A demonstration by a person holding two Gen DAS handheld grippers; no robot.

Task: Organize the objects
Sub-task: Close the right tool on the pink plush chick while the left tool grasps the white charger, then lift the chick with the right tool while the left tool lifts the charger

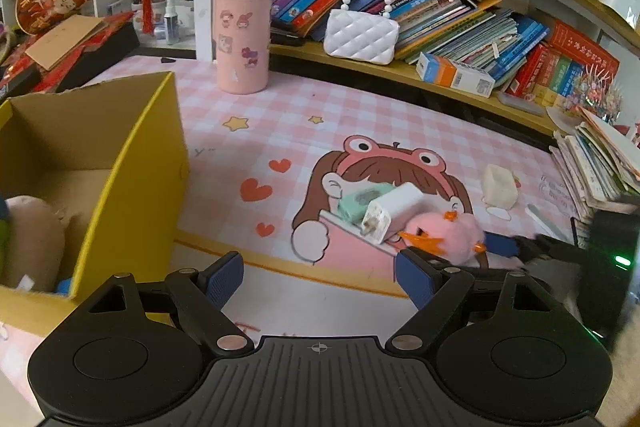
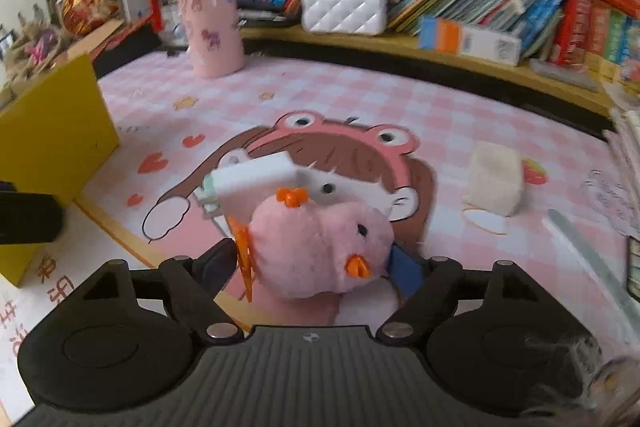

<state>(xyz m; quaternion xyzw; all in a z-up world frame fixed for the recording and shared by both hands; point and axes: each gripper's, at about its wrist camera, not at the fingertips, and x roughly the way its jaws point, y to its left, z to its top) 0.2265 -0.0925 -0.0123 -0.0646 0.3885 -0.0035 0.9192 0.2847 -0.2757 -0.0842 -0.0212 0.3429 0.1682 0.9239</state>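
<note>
Covering the table (image 1: 360,107) is a pink checked mat. Left of the left tool (image 1: 320,277) stands a yellow box (image 1: 132,163); its jaws are spread, empty. Between the right tool's (image 2: 316,267) blue pads sits the pink plush duck (image 2: 320,247); actual pad contact cannot be told. Beyond it lies a white charger (image 2: 256,179).
</note>
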